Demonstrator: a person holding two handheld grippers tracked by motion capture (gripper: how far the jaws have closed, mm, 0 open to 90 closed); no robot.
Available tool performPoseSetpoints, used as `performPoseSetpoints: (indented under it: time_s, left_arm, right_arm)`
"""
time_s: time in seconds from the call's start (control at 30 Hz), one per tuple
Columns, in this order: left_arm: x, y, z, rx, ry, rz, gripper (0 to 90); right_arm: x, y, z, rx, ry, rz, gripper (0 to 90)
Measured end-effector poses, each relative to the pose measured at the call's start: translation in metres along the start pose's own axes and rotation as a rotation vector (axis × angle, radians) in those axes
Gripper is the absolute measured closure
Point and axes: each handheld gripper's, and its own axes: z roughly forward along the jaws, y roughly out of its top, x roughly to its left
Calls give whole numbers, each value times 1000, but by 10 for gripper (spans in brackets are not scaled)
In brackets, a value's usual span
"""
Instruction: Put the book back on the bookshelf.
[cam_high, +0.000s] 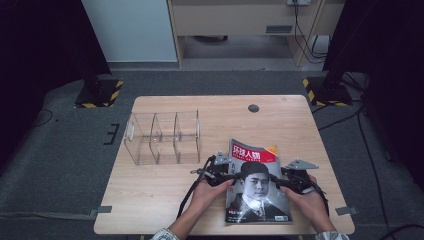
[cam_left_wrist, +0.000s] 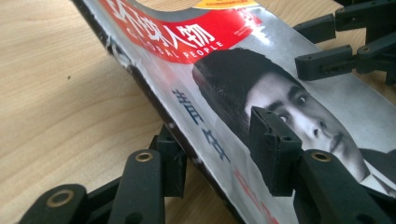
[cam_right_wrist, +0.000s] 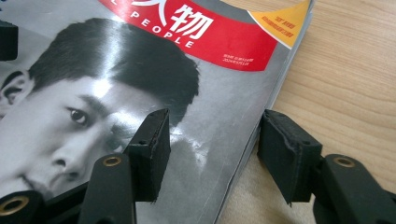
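Note:
A magazine (cam_high: 257, 187) with a red title band and a black-and-white portrait lies on the near right of the wooden table (cam_high: 160, 200). My left gripper (cam_high: 229, 176) is at its left spine edge. In the left gripper view the magazine (cam_left_wrist: 196, 56) is tilted up on that side. My left gripper (cam_left_wrist: 219, 140) has one pad under the spine and the other on the cover, so it is shut on it. My right gripper (cam_high: 282, 181) straddles the right edge. There my right gripper (cam_right_wrist: 212, 140) stands open, one pad on the magazine (cam_right_wrist: 116, 74), the other just off its page edge.
A clear plastic organizer (cam_high: 162, 137) with three compartments stands on the table's left half, behind my left hand. A round cable hole (cam_high: 253, 108) sits near the far edge. Dark stands with striped bases (cam_high: 100, 92) rest on the floor beyond the table's corners.

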Motion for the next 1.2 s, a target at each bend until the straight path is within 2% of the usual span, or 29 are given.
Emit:
performPoseSetpoints:
  time_s: [0.13,0.23,0.27,0.3,0.4,0.43,0.53,0.67,0.77,0.93,1.2]
  left_arm:
    - [2,8,3,19,-9,3,573]
    - [3,16,5,28,4,17,555]
    - [4,19,5,25,7,18,541]
    - [5,25,6,29,-1,4,480]
    - [5,31,8,41,-1,9,455]
    - [5,34,9,49,-4,14,415]
    - [6,44,14,60,-8,-6,368]
    - [8,50,15,63,-7,-9,376]
    - [10,56,15,52,-14,-23,429]
    - [11,63,17,53,-17,1,465]
    - [13,72,18,59,-23,5,530]
  right_arm:
    - [0,1,2,-1,5,-1,446]
    - [-1,1,2,-2,6,-6,448]
    - [-1,1,2,-1,10,-7,449]
    - [-1,1,2,-2,12,-12,449]
    - [-1,1,2,-4,12,-12,449]
    - [-1,1,2,-5,14,-9,449]
    - [-2,1,3,-9,17,-17,449]
    - [-2,1,3,-9,21,-17,449]
    - [-2,1,3,-8,23,-20,450]
    - [-2,2,4,-13,25,-22,452]
    - [-1,2,5,-16,24,-21,453]
